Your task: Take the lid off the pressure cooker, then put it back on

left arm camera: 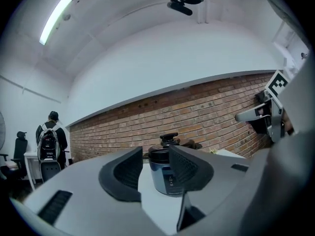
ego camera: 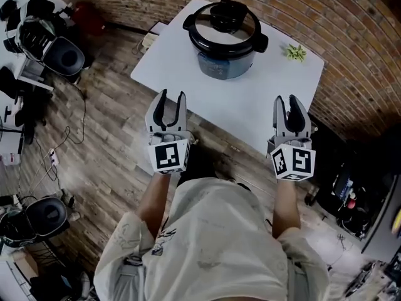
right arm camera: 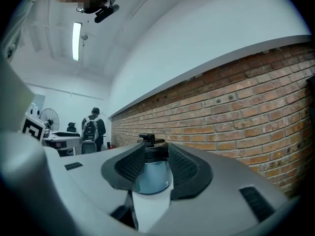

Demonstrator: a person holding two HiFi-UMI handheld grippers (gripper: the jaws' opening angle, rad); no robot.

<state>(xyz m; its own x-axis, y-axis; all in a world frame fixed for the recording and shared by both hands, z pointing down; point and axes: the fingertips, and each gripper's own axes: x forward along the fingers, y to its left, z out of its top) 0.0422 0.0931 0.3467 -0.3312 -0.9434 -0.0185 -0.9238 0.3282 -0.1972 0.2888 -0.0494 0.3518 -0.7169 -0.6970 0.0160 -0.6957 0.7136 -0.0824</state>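
The pressure cooker stands at the far side of the white table, blue-grey body under a black lid with a knob on top. Both grippers are at the table's near edge, well short of the cooker and pointing level at it. My left gripper is open with nothing between its jaws. My right gripper is open too, and empty. In the left gripper view the cooker shows through the gap of the gripper. In the right gripper view the cooker sits between the jaws of the gripper, far off.
A small green sprig lies at the table's far right corner. A brick wall runs behind the table. Equipment and cables crowd the floor at left. A person with a backpack stands far off at left.
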